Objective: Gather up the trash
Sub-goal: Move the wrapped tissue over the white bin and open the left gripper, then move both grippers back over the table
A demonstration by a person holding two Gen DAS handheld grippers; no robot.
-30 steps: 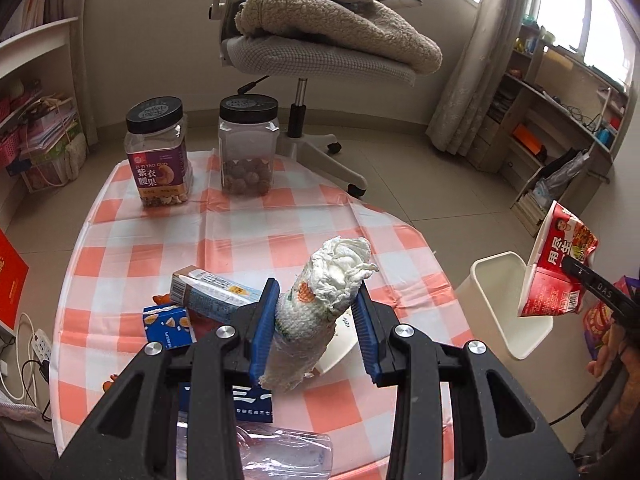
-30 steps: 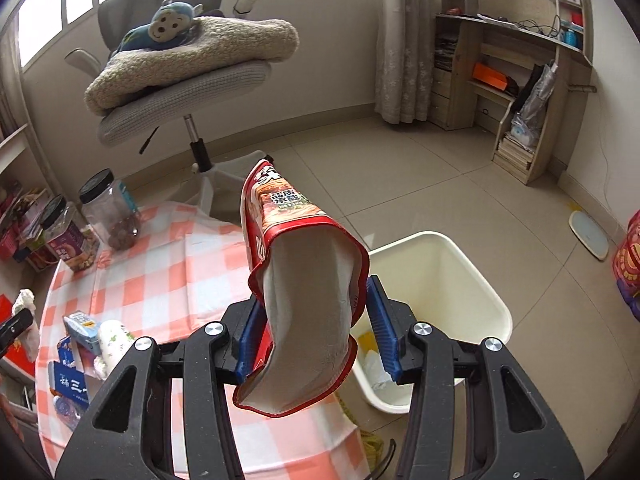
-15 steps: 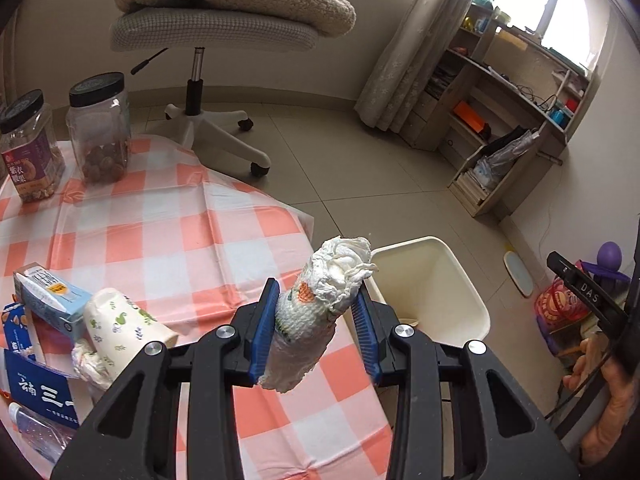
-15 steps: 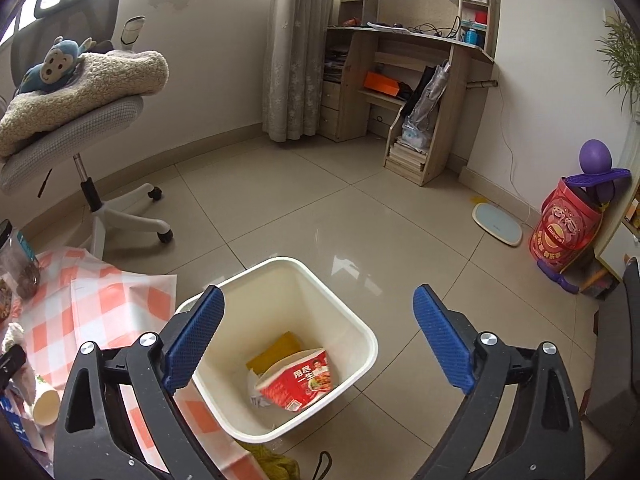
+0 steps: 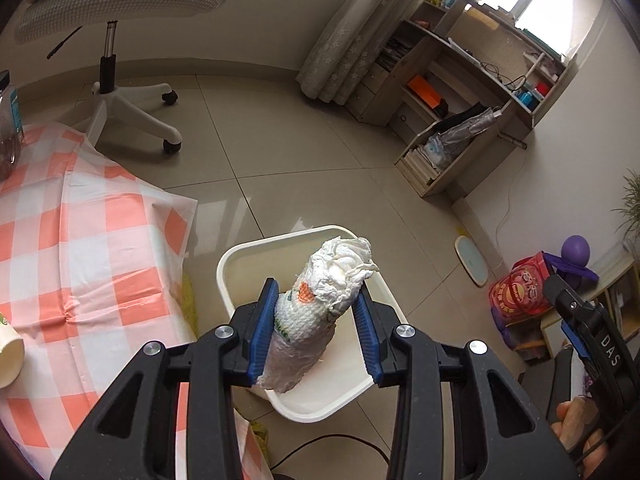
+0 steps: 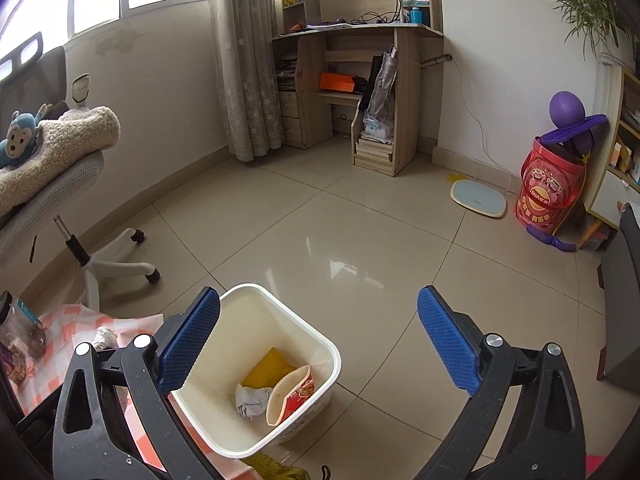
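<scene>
My left gripper [image 5: 316, 286] holds a paper cup stuffed with white tissue [image 5: 308, 320] above the white trash bin [image 5: 248, 248]. Its jaws are beginning to open, with the cup still between the blue pads. My right gripper [image 6: 318, 300] hangs over the same bin [image 6: 296, 324], jaws still opening, wide apart, with nothing between them. In the bin lie a red instant-noodle bowl [image 6: 292, 396], a yellow wrapper [image 6: 268, 368] and crumpled paper [image 6: 250, 398]. The right gripper [image 5: 588, 340] also shows at the right edge of the left wrist view, with fingers of a hand below it.
A table with an orange-and-white checked cloth [image 5: 100, 240] stands left of the bin, with a jar [image 5: 8, 132] and a paper cup [image 5: 8, 356] at its edges. An office chair [image 5: 120, 112] stands behind. A red bucket [image 6: 550, 188], a scale [image 6: 478, 198] and desk shelves stand at the far wall.
My left gripper has carried the stuffed cup from over the table to above the bin. My right gripper let go of the red noodle bowl, which now lies in the bin.
</scene>
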